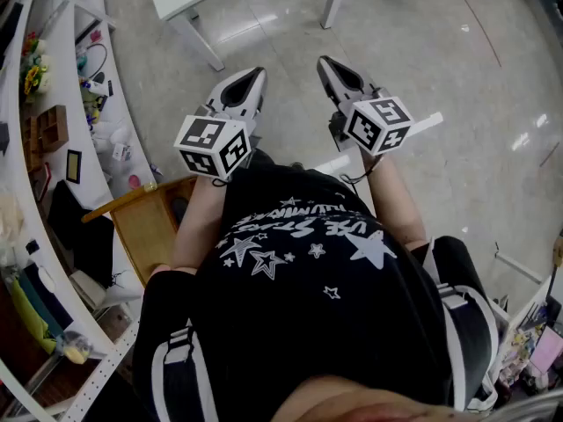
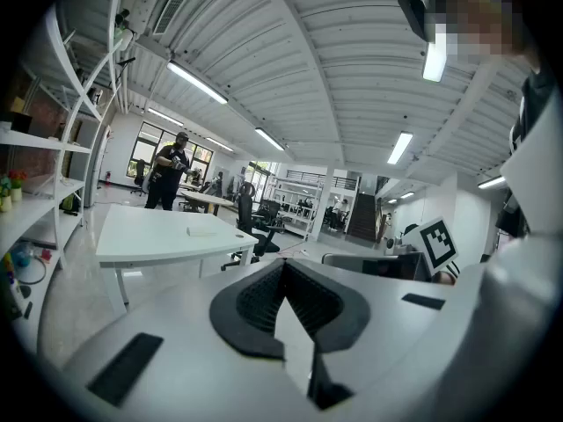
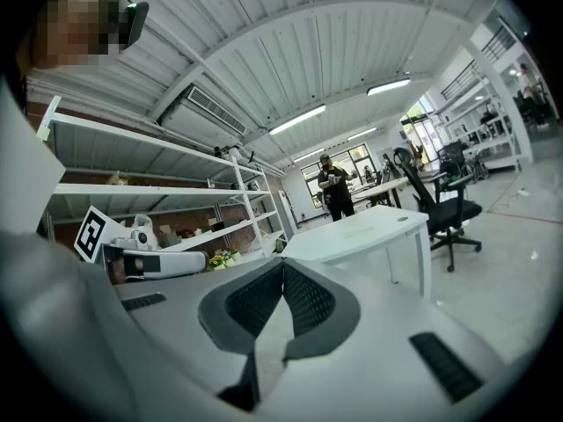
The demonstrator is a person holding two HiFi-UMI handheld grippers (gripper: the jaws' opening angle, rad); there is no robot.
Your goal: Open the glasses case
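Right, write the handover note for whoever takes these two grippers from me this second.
Left gripper: jaws together, nothing between them, held up in front of the chest and pointing ahead.
Right gripper: the same, shut and empty, beside the left one.
Glasses case: not in any view. A white table stands ahead across the floor; a small flat thing lies on it, too small to tell what it is.
Done: nothing, the case is not yet touched.
Left: find the case, probably at that table, steady it with one gripper and open the lid with the other.
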